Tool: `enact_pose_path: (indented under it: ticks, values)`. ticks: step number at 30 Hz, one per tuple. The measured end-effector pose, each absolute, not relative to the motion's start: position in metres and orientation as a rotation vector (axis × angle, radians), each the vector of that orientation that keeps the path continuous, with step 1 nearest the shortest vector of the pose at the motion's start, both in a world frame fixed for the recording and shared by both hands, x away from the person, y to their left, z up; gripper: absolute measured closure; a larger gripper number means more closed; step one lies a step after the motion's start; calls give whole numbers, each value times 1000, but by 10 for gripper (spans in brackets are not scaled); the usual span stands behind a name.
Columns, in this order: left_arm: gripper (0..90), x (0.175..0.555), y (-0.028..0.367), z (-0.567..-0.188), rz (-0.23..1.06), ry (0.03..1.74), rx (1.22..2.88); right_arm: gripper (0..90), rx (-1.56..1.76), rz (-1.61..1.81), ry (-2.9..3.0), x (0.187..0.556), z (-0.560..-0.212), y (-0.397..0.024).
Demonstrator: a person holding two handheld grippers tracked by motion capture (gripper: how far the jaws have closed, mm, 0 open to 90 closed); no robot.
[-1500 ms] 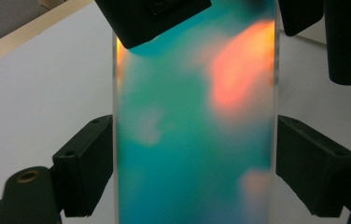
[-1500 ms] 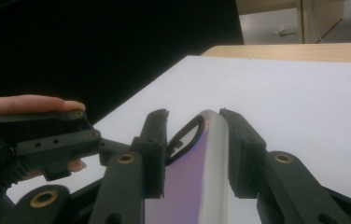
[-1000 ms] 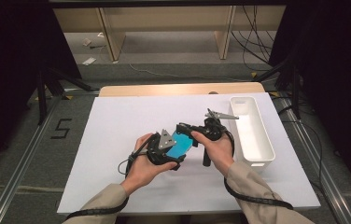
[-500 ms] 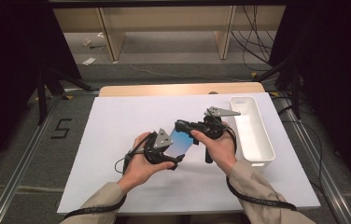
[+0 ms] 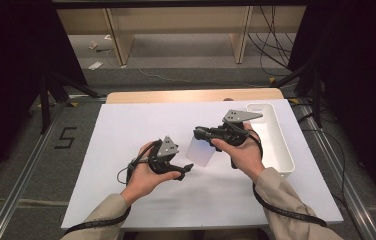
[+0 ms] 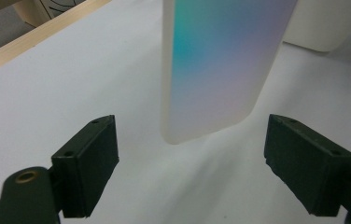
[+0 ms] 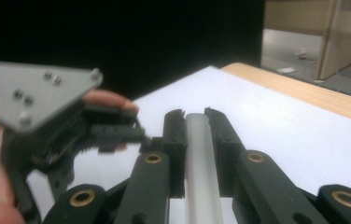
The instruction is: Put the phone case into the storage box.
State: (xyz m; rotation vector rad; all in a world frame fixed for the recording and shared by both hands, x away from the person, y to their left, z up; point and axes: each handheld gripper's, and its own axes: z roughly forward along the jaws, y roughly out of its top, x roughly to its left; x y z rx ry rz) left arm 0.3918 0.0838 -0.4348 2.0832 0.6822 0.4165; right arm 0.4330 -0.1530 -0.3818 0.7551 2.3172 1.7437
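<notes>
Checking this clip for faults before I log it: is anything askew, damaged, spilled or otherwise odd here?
Nothing stands out. The right gripper is shut on the edge of an iridescent phone case, which hangs clear of the white table. The left gripper is open beside it. The white bin sits straight at the table's right edge.
</notes>
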Motion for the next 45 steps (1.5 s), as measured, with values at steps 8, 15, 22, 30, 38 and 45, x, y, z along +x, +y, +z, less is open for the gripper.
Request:
enact_pose_path:
  ticks: [8, 15, 22, 30, 38, 45]
  values:
    - [213, 393, 85, -434, 386, 669, 2080, 801, 618, 1693, 2404, 431, -382, -148]
    - [224, 391, 83, -435, 364, 628, 2092, 801, 538, 1679, 2463, 431, -380, -147]
    - [235, 391, 81, -438, 342, 603, 2118, 800, 473, 1694, 2526, 431, -381, -147]
    - [244, 390, 81, -439, 325, 570, 2127, 800, 439, 1690, 2567, 430, -382, -145]
    - [255, 390, 80, -441, 302, 537, 2140, 800, 427, 1697, 2590, 431, -382, -146]
    - [295, 390, 78, -444, 281, 504, 2155, 800, 420, 1702, 2604, 430, -382, -146]
